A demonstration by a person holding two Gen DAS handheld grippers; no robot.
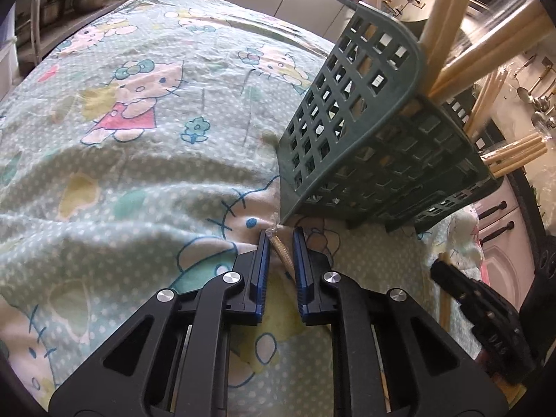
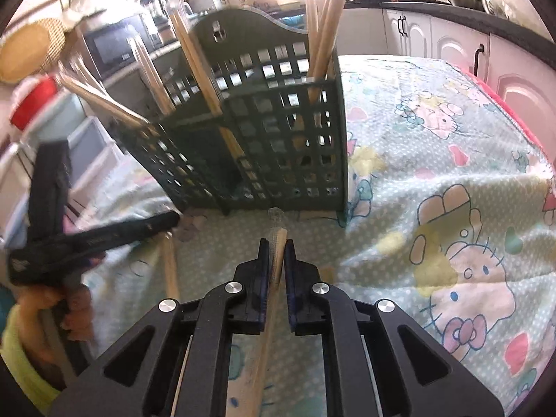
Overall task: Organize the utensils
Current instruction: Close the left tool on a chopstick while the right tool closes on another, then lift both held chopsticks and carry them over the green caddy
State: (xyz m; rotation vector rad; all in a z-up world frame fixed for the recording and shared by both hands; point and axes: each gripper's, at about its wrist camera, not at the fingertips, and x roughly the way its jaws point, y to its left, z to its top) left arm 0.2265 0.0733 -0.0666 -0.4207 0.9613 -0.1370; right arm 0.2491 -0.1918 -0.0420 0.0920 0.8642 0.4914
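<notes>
I had the right gripper (image 2: 276, 248) clenched on a wrapped pair of chopsticks (image 2: 278, 243), the pads pinching it near its tip at the lower centre of the right wrist view, so that the sticks ran back under the fingers and could, I judged, be tipped upright for the green utensil basket (image 2: 278, 146) standing just beyond. The left gripper (image 1: 280, 246) had its fingers part-open around another wrapped stick (image 1: 279, 250) lying on the cartoon-cat cloth (image 1: 139, 121) at the lower centre of its frame; the gap on either side suggested it was not yet gripped, though I could not be certain of contact on one side. The basket sat at the upper right of the left view, already bristling with wooden handles (image 1: 448, 27) in its compartments. The right view showed me what the left could not: the basket's dividers, the back panel with its hanging hole, and my left hand (image 2: 69, 305) on its tool at the lower left. The left view alone showed the right gripper's black body from outside, at the lower right.
</notes>
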